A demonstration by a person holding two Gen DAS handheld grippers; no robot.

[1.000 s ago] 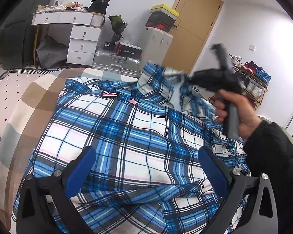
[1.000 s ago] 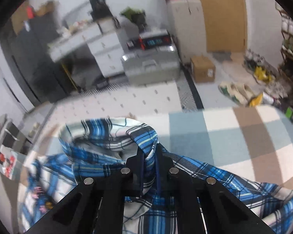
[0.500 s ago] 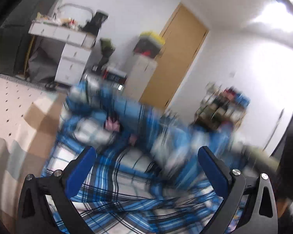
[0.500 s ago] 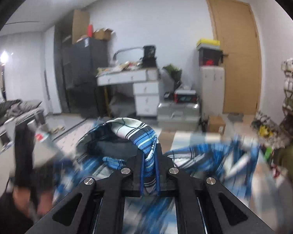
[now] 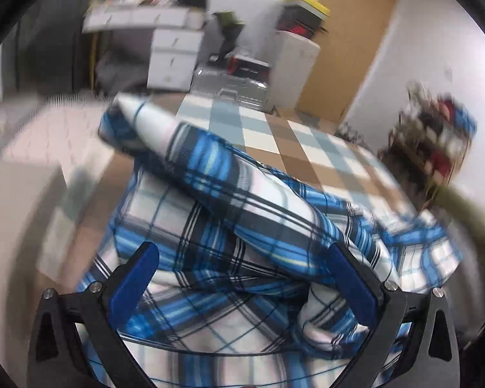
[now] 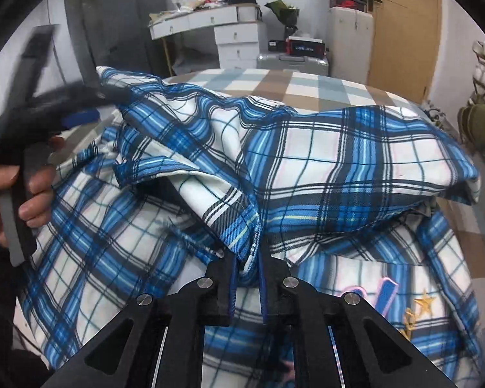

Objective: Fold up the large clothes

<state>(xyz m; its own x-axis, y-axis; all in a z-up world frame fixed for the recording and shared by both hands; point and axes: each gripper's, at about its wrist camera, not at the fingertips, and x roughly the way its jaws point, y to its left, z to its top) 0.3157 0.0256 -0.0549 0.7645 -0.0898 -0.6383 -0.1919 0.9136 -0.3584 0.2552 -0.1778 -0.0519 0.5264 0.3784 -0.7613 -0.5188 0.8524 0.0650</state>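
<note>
Right tongs (image 6: 247,278) first: black plastic arms with silver screws, thin blue pads, and a bunched fold of the blue, white and black plaid woven shirt (image 6: 307,168) pinched between them. The jaws are just easing apart, but the cloth still sits in the gap and the pads look to be on it. The fabric has a fine twill look, soft and rumpled, with thick ridges where it's doubled over.

Left tongs (image 5: 242,278) have chunky blue pads spread wide apart, nothing clamped, hanging over the shirt (image 5: 210,226). A rolled-up sleeve runs diagonally across that view like a long tube, and it drapes over the pad on the picture's right.

The shirt lies heaped on the bed with the tan, pale-blue and white checked cover (image 6: 274,80). Near the bottom right of the right view there's pink lettering and gold star embroidery (image 6: 417,304) on it. At the left edge, a hand (image 6: 6,190) grips the grey-and-black handle of the left tongs, blurred.

Compared with a second ago: the shirt was spread flat then, with the sleeve lifted off to the far side. Now that sleeve is thrown across the body and the right tongs have swung over with it.

Farther back, a white drawer desk (image 6: 229,29), a silver hard case (image 6: 291,61) and a wooden door (image 6: 404,26).
</note>
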